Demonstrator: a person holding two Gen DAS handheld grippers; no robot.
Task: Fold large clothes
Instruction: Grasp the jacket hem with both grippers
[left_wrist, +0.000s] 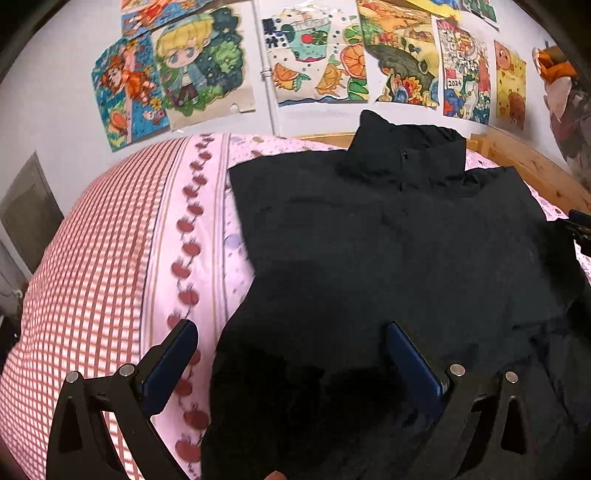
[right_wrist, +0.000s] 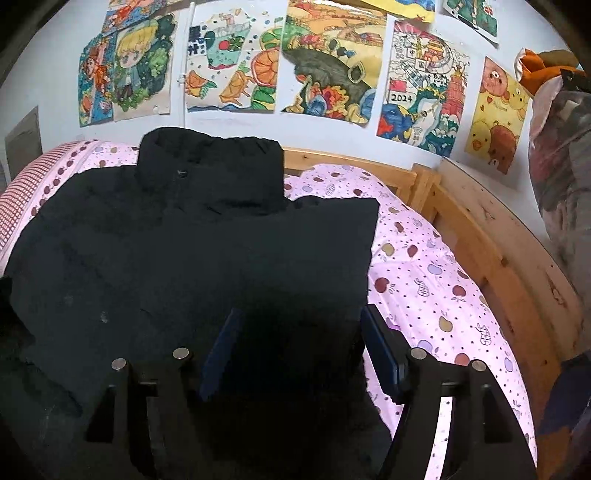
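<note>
Your black jacket lies flat on the bed, collar pointing toward the wall and standing up above the shoulders. Both sides appear folded in over the body, giving straight left and right edges; the dark fabric hides finer detail. The near end of the jacket reaches down between the fingers of both claws.

Your left claw sits over the jacket's near left corner. Its jaws stand wide apart; the left finger is over the bedsheet, the right finger over the fabric. No cloth is pinched.

Your right claw sits over the jacket's near right edge. Its jaws are also apart, with dark fabric lying between them; you cannot tell whether the pads touch it.

The pink bedsheet carries an apple print. A red-checked quilt lies left of the jacket. A wooden bed frame borders the right side. Coloured drawings are fixed to the wall.
</note>
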